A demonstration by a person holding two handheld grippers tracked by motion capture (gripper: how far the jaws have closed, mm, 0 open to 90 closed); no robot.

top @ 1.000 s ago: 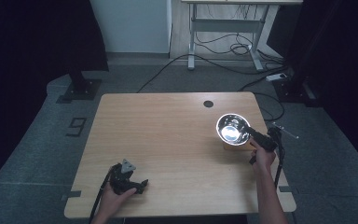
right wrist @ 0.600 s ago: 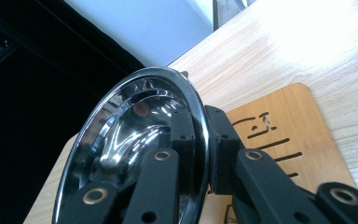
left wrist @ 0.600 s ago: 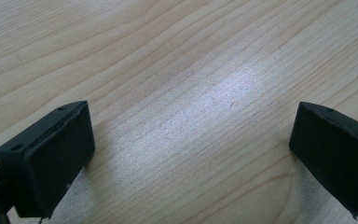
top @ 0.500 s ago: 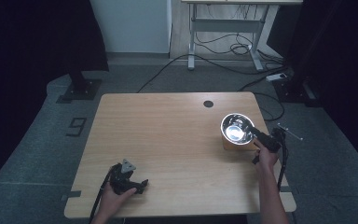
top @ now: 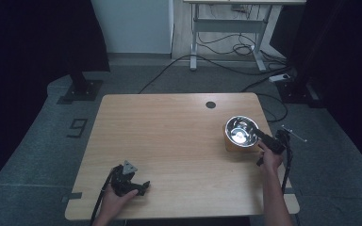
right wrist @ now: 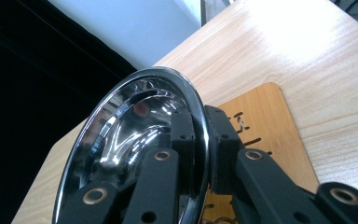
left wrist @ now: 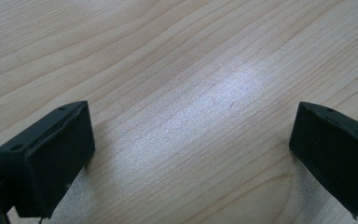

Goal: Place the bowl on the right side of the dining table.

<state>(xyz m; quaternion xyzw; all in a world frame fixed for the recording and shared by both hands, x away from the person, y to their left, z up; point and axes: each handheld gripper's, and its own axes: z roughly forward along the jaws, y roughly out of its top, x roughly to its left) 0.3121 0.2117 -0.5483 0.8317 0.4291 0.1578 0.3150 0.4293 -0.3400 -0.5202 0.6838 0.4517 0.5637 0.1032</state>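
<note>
At a pale wooden table (top: pixel 169 141), a person worked with a hand-held gripper in each hand. The right gripper (top: pixel 260 135), at the table's right edge, had its two black jaws clenched on the rim of a shiny metal bowl (top: pixel 241 130), one jaw inside the bowl and one outside, as the right gripper view (right wrist: pixel 200 140) showed close up. The bowl (right wrist: pixel 135 149) was tilted, its rim raised over a thin wooden board (right wrist: pixel 265 135) that lay flat on the table (right wrist: pixel 279 51) beneath it; from above, that board (top: pixel 230 143) peeked out at the bowl's left and near sides. Whether the bowl's base touched the board could not be told.

The left gripper (top: pixel 139 187) rested low at the near left of the table, well apart from the bowl, held in the person's left hand (top: pixel 118 200). Its jaws stood wide apart and released, with nothing but bare wood grain (left wrist: pixel 186 102) between them. A small dark round hole (top: pixel 210 104) marked the table's far side.
</note>
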